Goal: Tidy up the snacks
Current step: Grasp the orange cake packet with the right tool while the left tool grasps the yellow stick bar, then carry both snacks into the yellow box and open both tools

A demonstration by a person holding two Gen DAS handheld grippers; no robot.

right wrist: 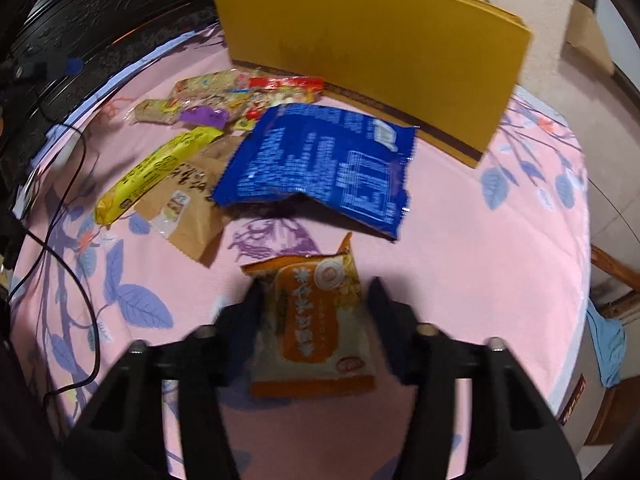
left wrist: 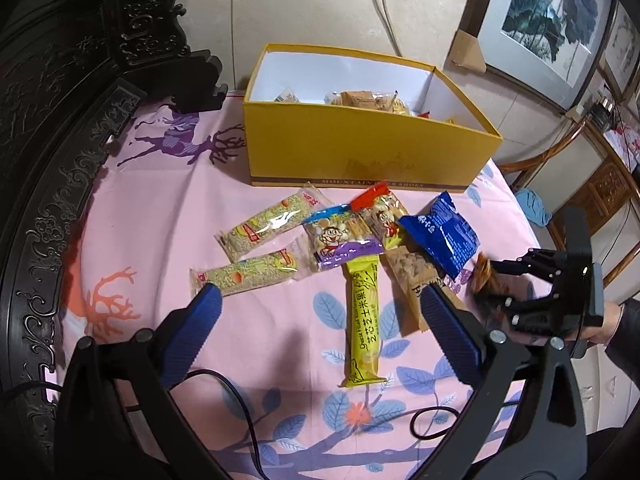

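While the left gripper [left wrist: 316, 304] hangs wide apart over the yellow corn bar, the right gripper [right wrist: 316, 304] straddles the small orange foil snack packet [right wrist: 316, 320] near the pink cloth's right edge, pads seemingly pinching its sides.

Along the brown band at the foot of the yellow box [left wrist: 372, 148], centre of the left wrist view, gold capitals read "MOUNTAIN", the following word too small to make out. The yellow snack bar [left wrist: 362, 322] below it carries Chinese characters, "芝芯芝士米果", down its length. Print on the blue packet [right wrist: 320, 160] and orange packet [right wrist: 316, 320] in the right wrist view is too blurred to read.
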